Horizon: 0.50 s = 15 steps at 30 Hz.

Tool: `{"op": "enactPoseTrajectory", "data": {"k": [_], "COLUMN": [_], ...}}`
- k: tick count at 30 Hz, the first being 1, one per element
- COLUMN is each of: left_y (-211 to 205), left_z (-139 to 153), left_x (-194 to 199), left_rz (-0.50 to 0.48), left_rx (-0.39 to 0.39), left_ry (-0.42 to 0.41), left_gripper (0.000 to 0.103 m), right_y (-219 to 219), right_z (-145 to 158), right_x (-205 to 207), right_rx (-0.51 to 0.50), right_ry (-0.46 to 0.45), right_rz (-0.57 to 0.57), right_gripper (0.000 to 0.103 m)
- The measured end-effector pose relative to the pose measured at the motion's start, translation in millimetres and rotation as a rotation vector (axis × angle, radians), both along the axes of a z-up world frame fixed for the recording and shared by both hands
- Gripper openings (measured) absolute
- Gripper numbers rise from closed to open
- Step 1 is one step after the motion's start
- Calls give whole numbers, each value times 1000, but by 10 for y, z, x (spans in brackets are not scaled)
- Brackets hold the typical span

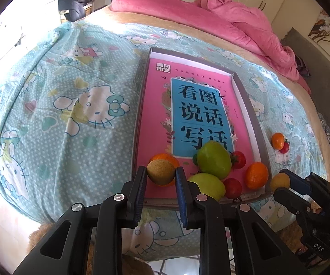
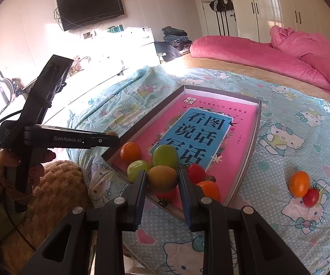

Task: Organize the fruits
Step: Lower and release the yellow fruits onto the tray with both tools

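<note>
Left wrist view: the left gripper point(image 1: 161, 171) is clamped on a brown kiwi point(image 1: 161, 171), its pads pressing both sides, and hangs over the near left corner of the box point(image 1: 254, 123). Inside the box lies a pink book point(image 1: 155, 114), and fruit is bunched at the box's near end: an orange point(image 1: 256, 175) by the right wall, another orange point(image 1: 167, 157) half hidden behind the kiwi, two green fruits point(image 1: 214, 158), and two tomatoes point(image 1: 238, 159). Outside the box, just beyond its right wall, a loose orange point(image 1: 277, 140) and a loose tomato point(image 1: 285, 147) touch each other on the sheet point(image 1: 50, 91). The right gripper point(image 1: 284, 184) shows at the box's near right corner, holding a yellow-brown fruit point(image 1: 279, 181).

Right wrist view: the right gripper point(image 2: 162, 180) is closed on that second kiwi point(image 2: 162, 178), poised over the box's near edge above the pile. The left gripper's body point(image 2: 59, 138) reaches toward the box's left corner; its tips cannot be made out here. The stray orange point(image 2: 298, 183) and tomato point(image 2: 311, 197) lie well right of the box.

Judged from this, the step in hand is delivery: both kiwis are carried to the box but not yet let go. Next, each gripper should lower to a free patch of book beside the pile and open gently, so the round fruit does not roll or knock the others. After that, the two strays remain to be collected.
</note>
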<state>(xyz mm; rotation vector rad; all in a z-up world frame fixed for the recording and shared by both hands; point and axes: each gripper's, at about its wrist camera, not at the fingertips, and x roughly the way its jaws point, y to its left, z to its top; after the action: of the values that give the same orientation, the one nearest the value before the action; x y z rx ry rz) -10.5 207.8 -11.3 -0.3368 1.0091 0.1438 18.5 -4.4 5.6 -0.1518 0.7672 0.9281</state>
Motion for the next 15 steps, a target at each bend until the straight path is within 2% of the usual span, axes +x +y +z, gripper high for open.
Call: {"op": "enactPoseTrajectory", "data": {"k": [15], "left_y": [-169], "left_z": [-106], "left_x": [36], "left_rz": [-47], "left_rx": [4], "left_ry": [30], "left_gripper": [26], "right_y": [9], "right_z": [-69], "right_x": [45], "right_rx": [-10], "right_ry": [17], "right_rz": [-12], "right_gripper": [29]}}
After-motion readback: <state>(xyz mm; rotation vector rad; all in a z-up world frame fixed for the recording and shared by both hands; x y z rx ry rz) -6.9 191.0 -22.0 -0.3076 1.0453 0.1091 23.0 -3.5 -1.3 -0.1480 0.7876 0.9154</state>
